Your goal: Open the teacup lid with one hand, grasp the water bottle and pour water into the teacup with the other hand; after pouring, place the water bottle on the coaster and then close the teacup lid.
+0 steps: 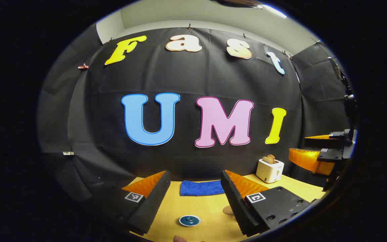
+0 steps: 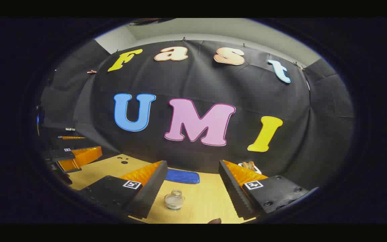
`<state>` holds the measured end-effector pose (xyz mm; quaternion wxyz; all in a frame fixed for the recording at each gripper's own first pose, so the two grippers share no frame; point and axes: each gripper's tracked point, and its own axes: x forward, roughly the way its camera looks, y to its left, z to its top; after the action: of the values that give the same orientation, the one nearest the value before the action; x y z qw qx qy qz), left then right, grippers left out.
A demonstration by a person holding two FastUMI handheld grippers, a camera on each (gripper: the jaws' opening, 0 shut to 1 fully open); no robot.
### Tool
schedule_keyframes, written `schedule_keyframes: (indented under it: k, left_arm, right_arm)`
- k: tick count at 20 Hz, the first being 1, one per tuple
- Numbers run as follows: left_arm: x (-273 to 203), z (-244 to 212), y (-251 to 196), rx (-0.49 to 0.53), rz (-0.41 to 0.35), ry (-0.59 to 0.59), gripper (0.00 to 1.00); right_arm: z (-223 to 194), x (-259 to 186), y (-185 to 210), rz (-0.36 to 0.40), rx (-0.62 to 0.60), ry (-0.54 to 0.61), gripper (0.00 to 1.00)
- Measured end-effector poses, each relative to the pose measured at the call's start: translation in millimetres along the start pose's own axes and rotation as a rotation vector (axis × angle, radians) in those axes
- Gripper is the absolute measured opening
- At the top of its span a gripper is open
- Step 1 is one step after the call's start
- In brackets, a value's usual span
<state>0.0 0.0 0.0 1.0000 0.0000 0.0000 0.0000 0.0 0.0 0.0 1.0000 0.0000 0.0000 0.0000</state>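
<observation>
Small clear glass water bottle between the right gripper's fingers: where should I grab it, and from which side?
Take the small clear glass water bottle around its round body, below the narrower neck, coming straight in level from the near side. It stands upright on the wooden table, and the right hand-held gripper is open and already lined up on it.

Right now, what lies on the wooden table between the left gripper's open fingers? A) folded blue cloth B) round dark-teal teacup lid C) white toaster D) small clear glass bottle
B: in the left gripper view, the round dark-teal teacup lid lies on the wooden table between the left gripper's spread fingers.
</observation>
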Motion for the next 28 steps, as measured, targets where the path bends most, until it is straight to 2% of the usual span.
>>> schedule_keyframes:
  k: [10,15,18,23,25,28]
  left_arm:
    - [8.6,2.8,2.5,0.015,-0.003,0.001,0.95]
    - [9.9,-19.8,1.6,0.003,-0.012,0.024,0.95]
    - [20.5,-67.2,7.3,0.027,0.0,0.073,0.95]
    - [41.2,-175.5,19.9,0.057,0.036,0.157,0.94]
    - [53.9,-209.2,18.1,0.054,0.018,0.17,0.92]
    - [76.6,-252.9,21.0,0.045,0.01,0.196,0.83]
  right_arm:
    - [-4.3,6.1,2.6,0.019,0.005,0.002,0.95]
    - [-19.4,6.4,5.7,0.027,0.0,0.01,0.95]
    - [-56.8,9.1,9.0,0.034,0.006,0.049,0.95]
    - [-142.6,22.0,24.9,0.049,0.04,0.098,0.95]
    - [-176.9,25.5,28.0,0.047,0.025,0.109,0.95]
    - [-220.5,28.6,35.8,0.063,0.002,0.148,0.95]
